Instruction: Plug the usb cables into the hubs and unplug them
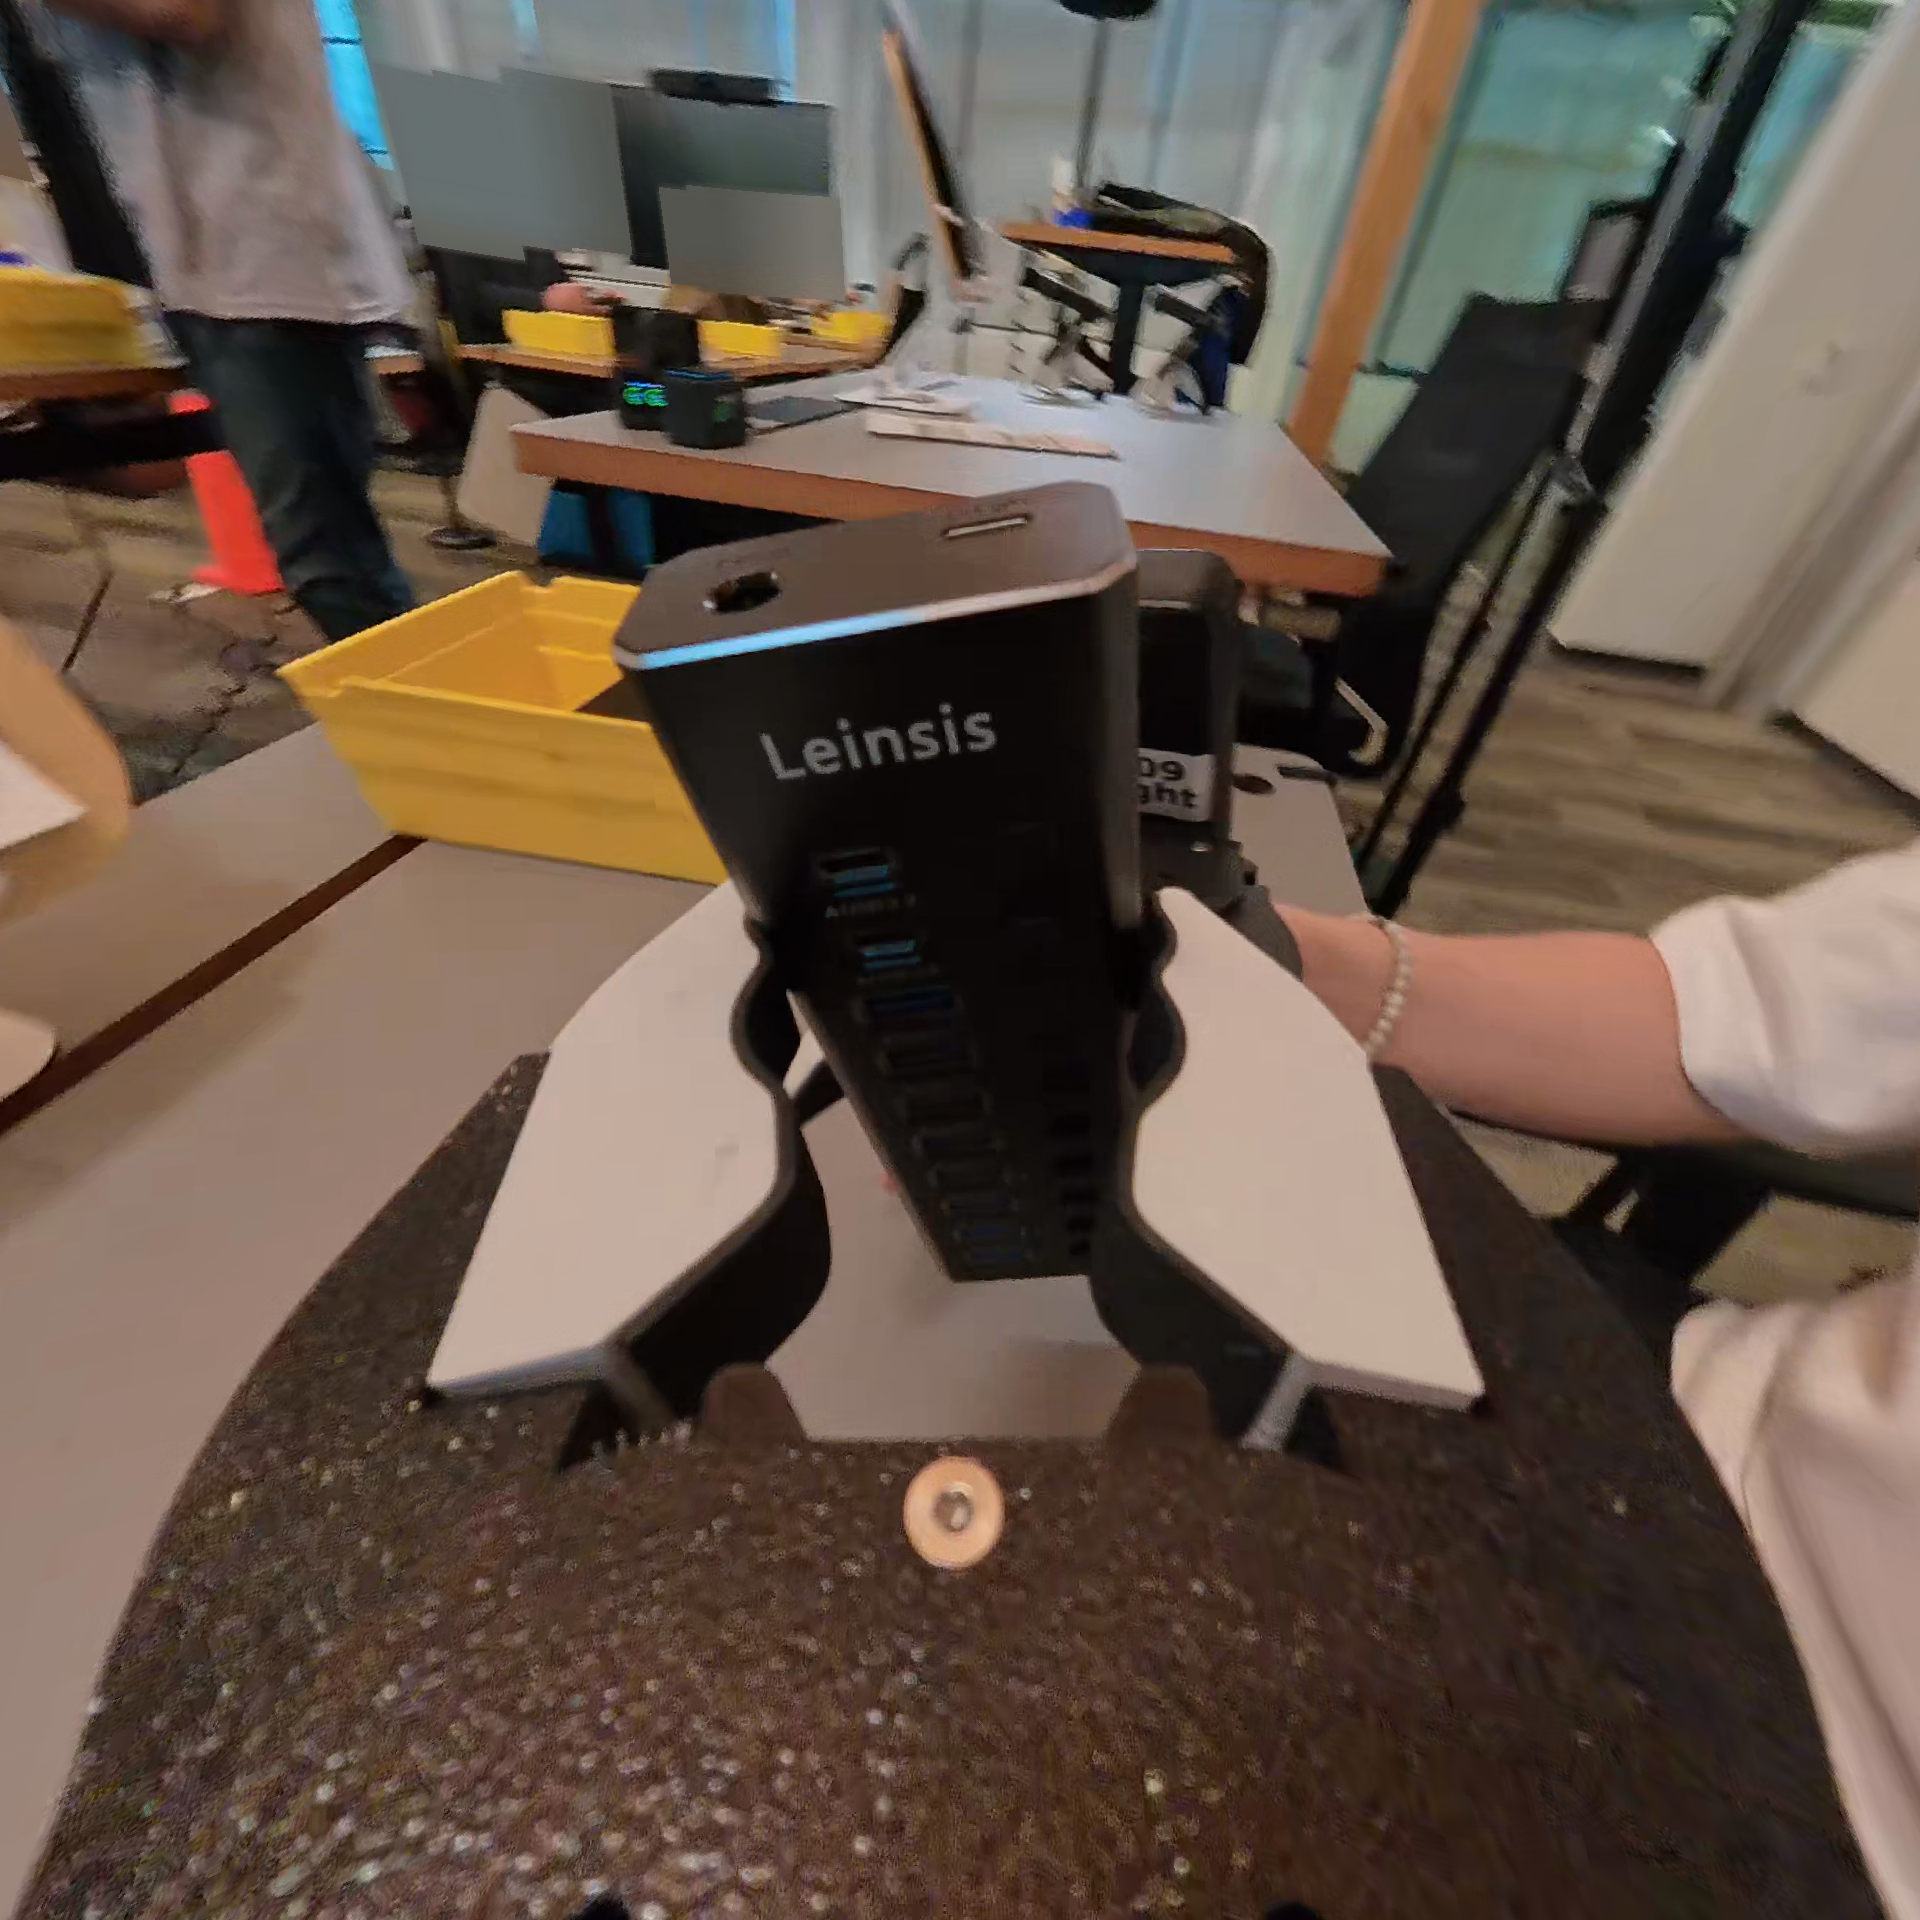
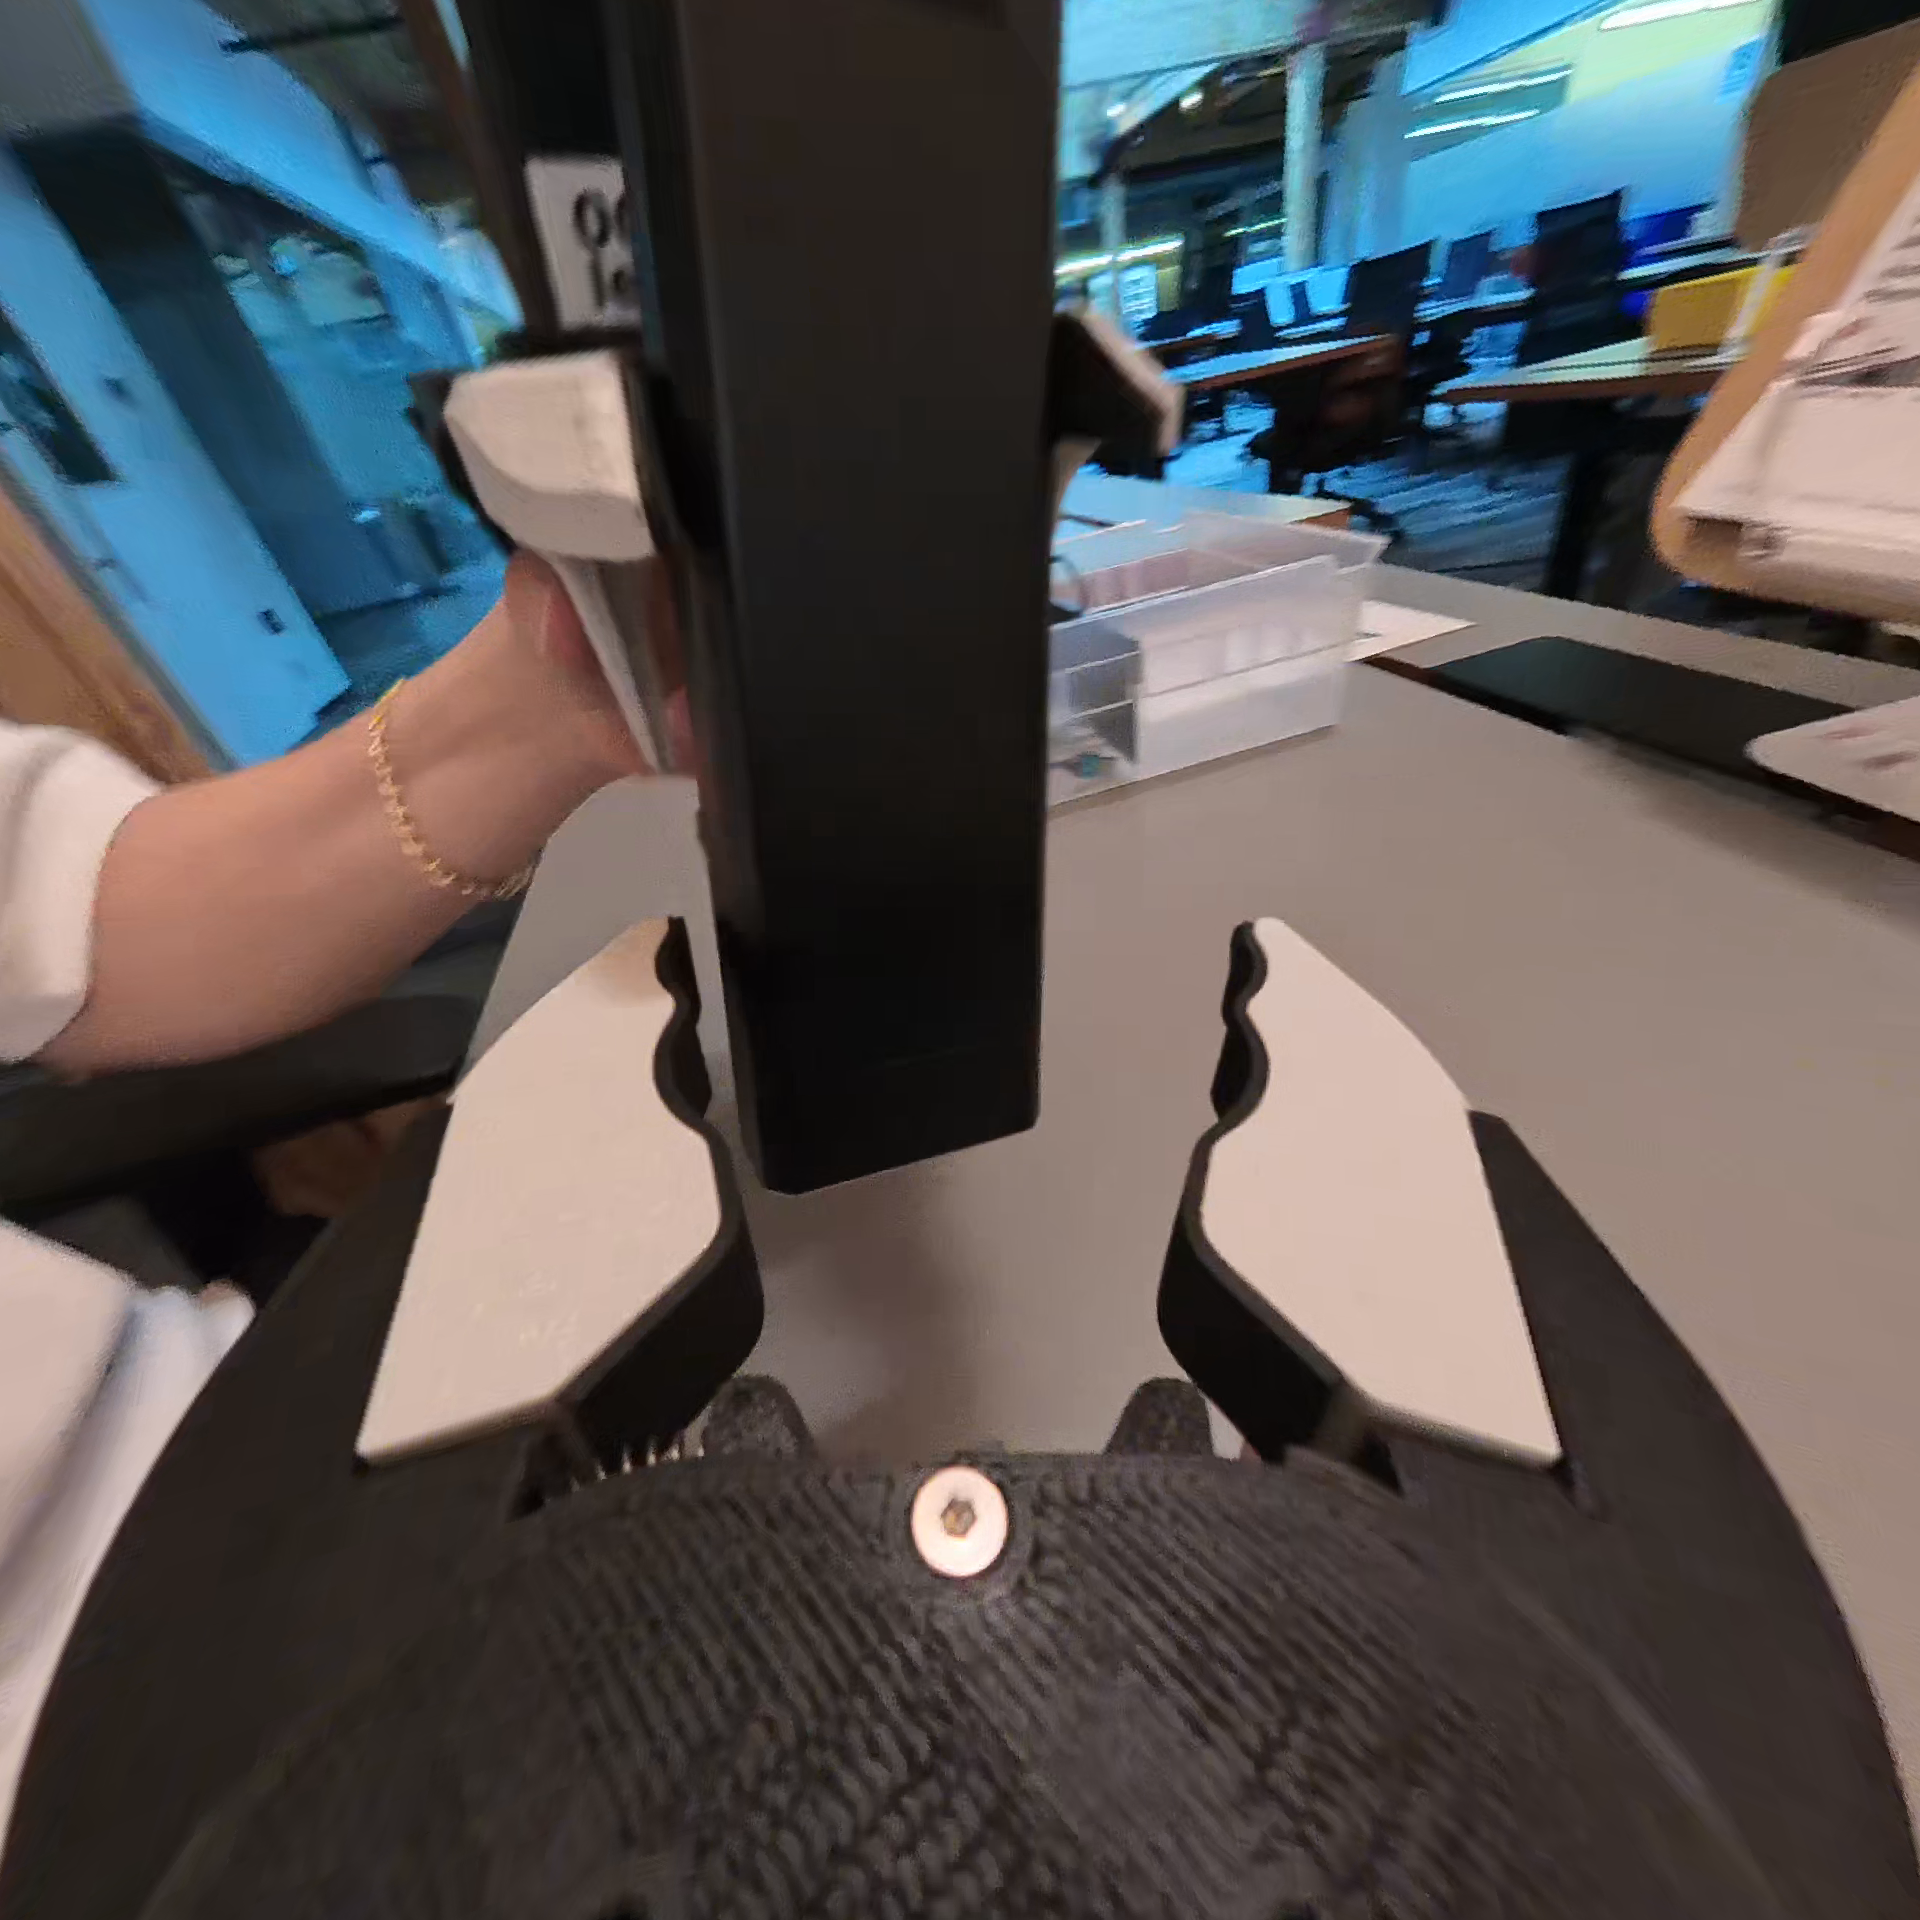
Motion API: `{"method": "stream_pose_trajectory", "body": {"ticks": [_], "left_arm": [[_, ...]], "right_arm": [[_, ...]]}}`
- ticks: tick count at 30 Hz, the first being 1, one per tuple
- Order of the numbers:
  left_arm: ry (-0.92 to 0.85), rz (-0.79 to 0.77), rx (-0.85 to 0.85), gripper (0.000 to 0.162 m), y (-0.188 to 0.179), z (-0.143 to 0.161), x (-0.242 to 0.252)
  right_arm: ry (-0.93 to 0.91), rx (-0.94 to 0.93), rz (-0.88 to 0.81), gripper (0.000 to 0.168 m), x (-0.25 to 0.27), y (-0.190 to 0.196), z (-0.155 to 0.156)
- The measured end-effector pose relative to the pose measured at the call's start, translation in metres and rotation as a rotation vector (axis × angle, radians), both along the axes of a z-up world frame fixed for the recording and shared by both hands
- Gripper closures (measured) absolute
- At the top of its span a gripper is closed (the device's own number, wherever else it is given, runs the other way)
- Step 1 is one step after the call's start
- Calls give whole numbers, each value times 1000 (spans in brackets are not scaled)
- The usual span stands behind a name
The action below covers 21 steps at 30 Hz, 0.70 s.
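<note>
The left gripper point(image 1: 951, 935) squeezes the black hub point(image 1: 914, 883) by its sides, up off the table point(image 1: 260, 1039), while the right gripper point(image 2: 961, 987) waits wide open; the hub looks hard, smooth and slippery.

Grey table, few items on it

Grey table point(image 1: 260, 1091) runs under both claws — in the left wrist view a yellow bin point(image 1: 499, 727) sits on it ahead-left of the claw, with a dark seam point(image 1: 208, 961) crossing the top on the left. In the right wrist view the table point(image 2: 1403, 862) carries a clear plastic organizer box point(image 2: 1205, 644) ahead of the claw and a flat black pad point(image 2: 1621, 691) ahead-right — papers point(image 2: 1849, 748) at the far right edge.
</note>
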<state>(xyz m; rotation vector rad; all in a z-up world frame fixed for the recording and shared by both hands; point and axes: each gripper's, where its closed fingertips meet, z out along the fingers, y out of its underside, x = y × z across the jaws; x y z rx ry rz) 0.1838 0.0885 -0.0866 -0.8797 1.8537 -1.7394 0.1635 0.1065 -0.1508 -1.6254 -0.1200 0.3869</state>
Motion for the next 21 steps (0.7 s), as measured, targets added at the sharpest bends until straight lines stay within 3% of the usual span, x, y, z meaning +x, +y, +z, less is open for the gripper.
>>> {"method": "stream_pose_trajectory", "body": {"ticks": [3, 8, 13, 16, 21], "left_arm": [[-31, -88, 79, 100, -15, -1, -5], [0, -134, 146, 100, -24, -20, -5], [15, -107, 147, 99, -21, -23, -5], [45, -97, 131, 100, -19, -19, -6], [45, 87, 121, 76, 8, -4, 2]], "right_arm": [[-80, 7, 32, 73, -15, 4, -4], [-153, 71, -6, 99, -20, 8, 2], [-115, 46, 31, 100, -22, 9, -1], [-191, 22, -2, 101, -17, 10, -8], [-247, -21, -106, 101, 4, 10, -15]]}}
